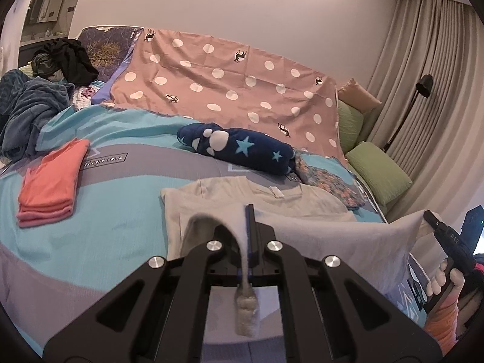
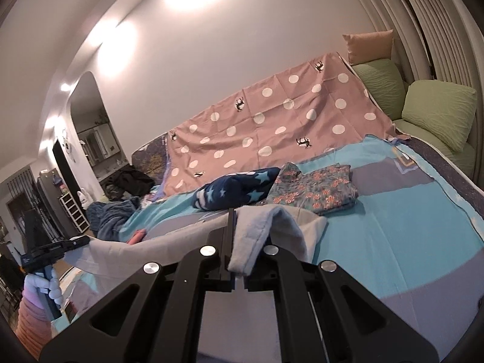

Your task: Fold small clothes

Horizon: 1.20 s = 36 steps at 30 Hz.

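A light grey small shirt [image 1: 332, 236] lies partly on the bed, its collar and label toward the far side. Its near edge is lifted off the bed and stretched between both grippers. My left gripper [image 1: 248, 208] is shut on one corner, and the pinched cloth hangs down between the fingers. My right gripper [image 2: 233, 211] is shut on the other corner, with the shirt [image 2: 127, 251] draped over its right finger. Each wrist view shows the other gripper at the frame's side, the right gripper [image 1: 427, 215] and the left gripper [image 2: 82, 241], each held by a gloved hand.
On the blue and grey bedspread [image 1: 121, 211] lie a folded orange shirt [image 1: 48, 181], a rolled navy star blanket [image 1: 239, 148] and a folded floral cloth [image 2: 314, 187]. A pink dotted sheet [image 1: 227, 84] covers the far side. Green pillows [image 1: 378, 169] and a floor lamp [image 1: 423, 86] stand right; a blue towel heap [image 1: 27, 112] lies left.
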Motion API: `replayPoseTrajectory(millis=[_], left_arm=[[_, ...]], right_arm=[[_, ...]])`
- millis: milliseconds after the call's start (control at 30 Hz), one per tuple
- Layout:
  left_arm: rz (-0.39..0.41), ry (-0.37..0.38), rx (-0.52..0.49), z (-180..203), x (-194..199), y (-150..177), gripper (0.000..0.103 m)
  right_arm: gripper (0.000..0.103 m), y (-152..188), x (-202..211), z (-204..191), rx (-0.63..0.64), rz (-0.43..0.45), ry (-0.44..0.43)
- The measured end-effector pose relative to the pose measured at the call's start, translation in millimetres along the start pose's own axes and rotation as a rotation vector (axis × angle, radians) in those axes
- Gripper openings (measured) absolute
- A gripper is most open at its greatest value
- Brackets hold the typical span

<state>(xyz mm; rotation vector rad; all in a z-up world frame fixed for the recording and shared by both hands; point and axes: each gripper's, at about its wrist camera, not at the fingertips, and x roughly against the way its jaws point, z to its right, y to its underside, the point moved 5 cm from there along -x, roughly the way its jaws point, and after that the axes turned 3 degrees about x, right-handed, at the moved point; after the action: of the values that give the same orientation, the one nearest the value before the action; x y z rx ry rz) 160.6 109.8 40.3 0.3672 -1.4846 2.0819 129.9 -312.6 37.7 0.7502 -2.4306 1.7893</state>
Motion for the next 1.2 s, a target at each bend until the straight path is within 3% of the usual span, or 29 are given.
replayPoseTrajectory(millis=[200, 333, 500, 567, 767, 867, 1000, 1067, 1133, 1200], left_arm=[[-0.044, -0.036, 0.022, -16.3, -57.7, -24.7, 0.002], [-0.079, -0.101, 0.027, -31.4, -109.3, -32.4, 0.002], [-0.19, -0.169, 0.039, -54.1, -184.9, -12.8, 0.005], [-0.232, -0.174, 0.069, -64.5, -200.8, -1.0, 0.013], [-0.248, -0.098, 0.157, -81.6, -194.8, 9.9, 0.02], [-0.247, -0.079, 0.149, -79.0, -181.6, 8.8, 0.029], [-0.293, -0.091, 0.123, -73.2, -177.0, 17.6, 0.03], [-0.32, -0.111, 0.09, -71.2, -175.2, 23.1, 0.006], [-0.336, -0.12, 0.09, -70.2, -174.6, 22.7, 0.006], [-0.333, -0.087, 0.134, -69.6, -175.1, 11.4, 0.006]], right_arm=[[0.003, -7.3, -64.8, 20.0, 0.0, -0.063, 0.036], [0.003, -5.5, -118.9, 34.5, 0.004, -0.123, 0.08], [0.007, 21.7, -186.3, 58.5, 0.01, -0.27, 0.179], [0.01, 37.3, -198.6, 68.8, -0.023, -0.322, 0.194], [0.011, 51.5, -201.1, 89.6, -0.144, -0.356, 0.163], [0.016, 51.8, -202.8, 86.4, -0.125, -0.353, 0.169], [0.018, 51.7, -201.5, 81.9, -0.095, -0.348, 0.179], [0.018, 49.9, -200.7, 80.3, -0.09, -0.341, 0.171], [0.008, 41.6, -196.5, 73.6, -0.063, -0.312, 0.16], [0.007, 26.1, -191.3, 69.1, -0.06, -0.271, 0.154]])
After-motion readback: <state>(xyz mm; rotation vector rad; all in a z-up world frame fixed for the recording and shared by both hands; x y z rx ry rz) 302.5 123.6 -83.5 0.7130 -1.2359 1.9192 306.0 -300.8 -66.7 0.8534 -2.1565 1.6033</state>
